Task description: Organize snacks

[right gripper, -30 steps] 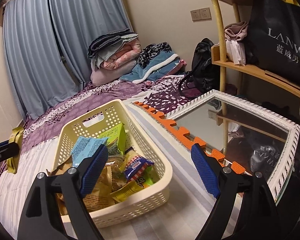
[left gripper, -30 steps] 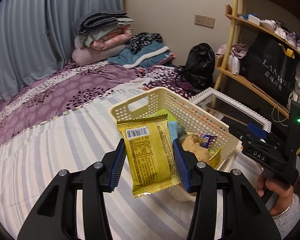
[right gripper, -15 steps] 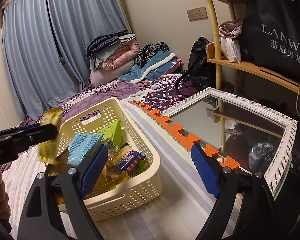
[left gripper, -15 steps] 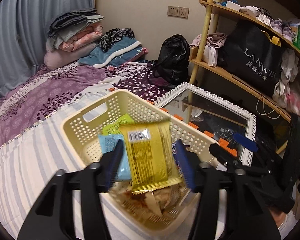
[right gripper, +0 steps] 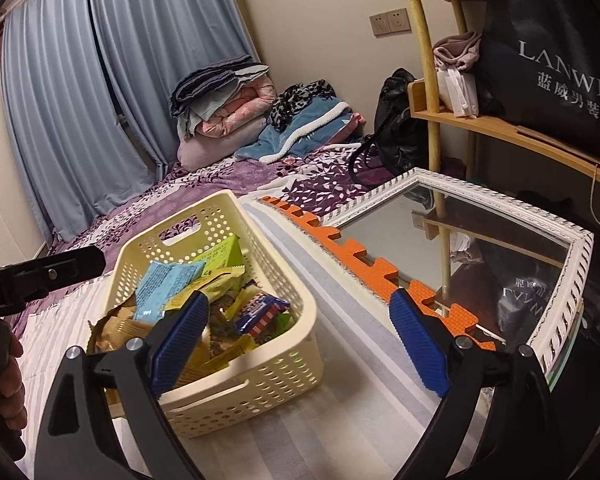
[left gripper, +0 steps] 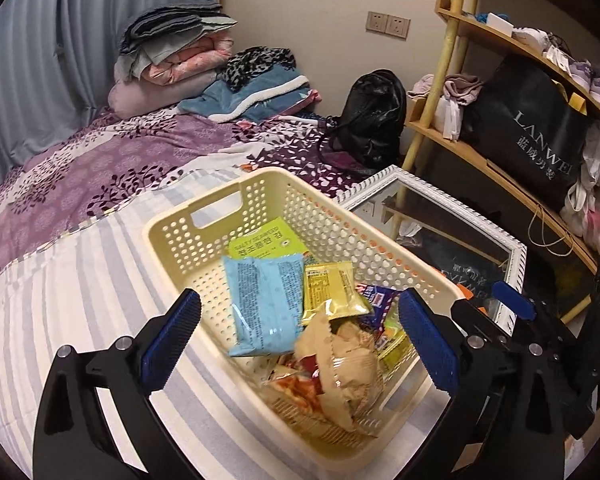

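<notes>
1. On a striped bed cover in a cluttered bedroom, our cream basket sits directly below the left gripper.
2. Its jaws are opening, empty; the yellow snack packet lies just ahead of them atop the pile.
3. The right gripper, also opening and empty, hovers with the basket's near corner under its left finger.
4. We judge a clean lift away best, without snagging wrappers.

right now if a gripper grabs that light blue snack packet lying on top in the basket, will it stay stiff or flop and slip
The light blue packet looks like a thin, puffy film pouch, so it would probably flex and crinkle rather than stay stiff. It seems light for its size, lying loosely on other packets in the cream basket. Its glossy wrapper may slip between the pads unless it is pinched across the flat middle.
</notes>
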`<state>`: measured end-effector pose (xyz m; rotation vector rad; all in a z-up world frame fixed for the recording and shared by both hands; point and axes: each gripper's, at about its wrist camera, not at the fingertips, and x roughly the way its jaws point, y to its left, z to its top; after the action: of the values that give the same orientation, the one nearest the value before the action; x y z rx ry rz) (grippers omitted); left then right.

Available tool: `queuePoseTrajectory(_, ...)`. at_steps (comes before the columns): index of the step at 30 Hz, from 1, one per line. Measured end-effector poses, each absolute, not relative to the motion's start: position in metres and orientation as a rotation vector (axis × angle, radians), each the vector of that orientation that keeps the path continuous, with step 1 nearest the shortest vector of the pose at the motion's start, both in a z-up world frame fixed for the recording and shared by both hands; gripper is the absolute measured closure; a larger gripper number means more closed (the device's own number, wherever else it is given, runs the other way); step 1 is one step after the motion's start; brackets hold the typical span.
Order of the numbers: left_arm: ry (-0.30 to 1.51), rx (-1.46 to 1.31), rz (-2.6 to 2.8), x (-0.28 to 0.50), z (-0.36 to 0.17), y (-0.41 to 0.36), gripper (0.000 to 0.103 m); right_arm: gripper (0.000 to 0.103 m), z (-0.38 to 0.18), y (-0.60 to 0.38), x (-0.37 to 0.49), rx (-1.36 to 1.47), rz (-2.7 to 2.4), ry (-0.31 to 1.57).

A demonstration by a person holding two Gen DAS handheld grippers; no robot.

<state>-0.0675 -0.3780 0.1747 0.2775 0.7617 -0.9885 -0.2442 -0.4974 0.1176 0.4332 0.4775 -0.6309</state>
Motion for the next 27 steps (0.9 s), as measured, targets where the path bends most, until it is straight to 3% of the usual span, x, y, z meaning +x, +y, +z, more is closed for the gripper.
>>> queuePoseTrajectory(11,0.697,0.300,-0.891,-0.067,0.183,-0.345,0.003,0.012,0.128,-0.480,-0.238,0.406,-0.605,0.486)
queuePoseTrajectory(14,0.682,0.301,-0.876,-0.069,0.187,-0.336,0.003,0.005,0.132,-0.473,-0.238,0.393,-0.600,0.485)
queuePoseTrajectory(27,0.614,0.299,-0.777,-0.076,0.201,-0.300,0.003,0.005,0.141,-0.442,-0.232,0.330,-0.578,0.525)
